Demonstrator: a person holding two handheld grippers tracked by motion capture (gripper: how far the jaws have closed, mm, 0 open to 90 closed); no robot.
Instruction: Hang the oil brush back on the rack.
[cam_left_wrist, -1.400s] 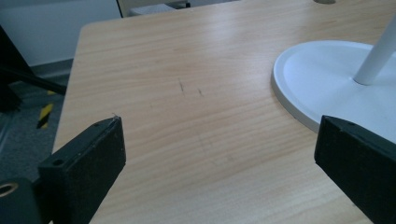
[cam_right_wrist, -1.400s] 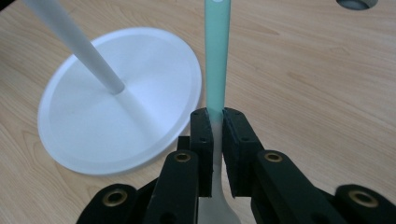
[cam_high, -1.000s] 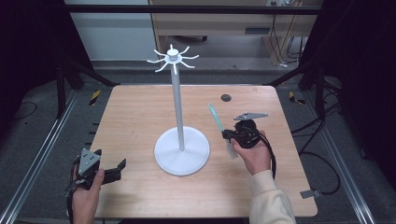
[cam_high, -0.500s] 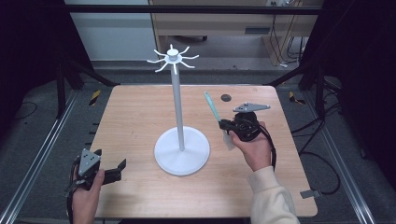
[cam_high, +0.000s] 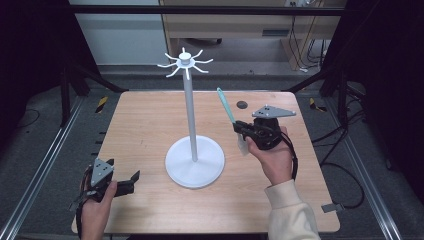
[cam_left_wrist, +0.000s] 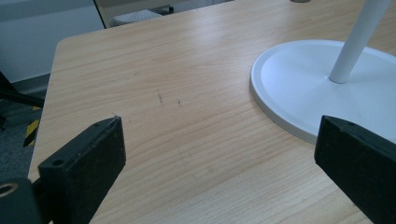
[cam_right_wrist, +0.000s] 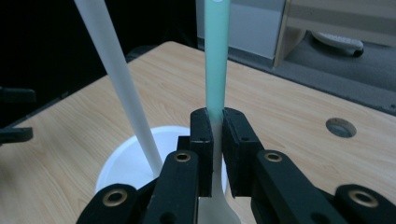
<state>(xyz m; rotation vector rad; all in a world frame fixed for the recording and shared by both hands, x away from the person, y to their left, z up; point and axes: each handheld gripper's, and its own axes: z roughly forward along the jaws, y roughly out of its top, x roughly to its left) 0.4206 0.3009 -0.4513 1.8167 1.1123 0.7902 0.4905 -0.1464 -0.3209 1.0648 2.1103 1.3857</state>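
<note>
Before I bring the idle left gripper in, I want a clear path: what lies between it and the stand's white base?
Only bare tabletop between the left gripper and the white base, seen in its own view.

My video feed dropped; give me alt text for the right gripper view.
The right gripper is shut on a mint-green utensil handle that stands upright between its black jaws. Behind it, the white stand's pole rises from its round base on the wooden table.

Bright, even tabletop — dark, murky surroundings.
</note>
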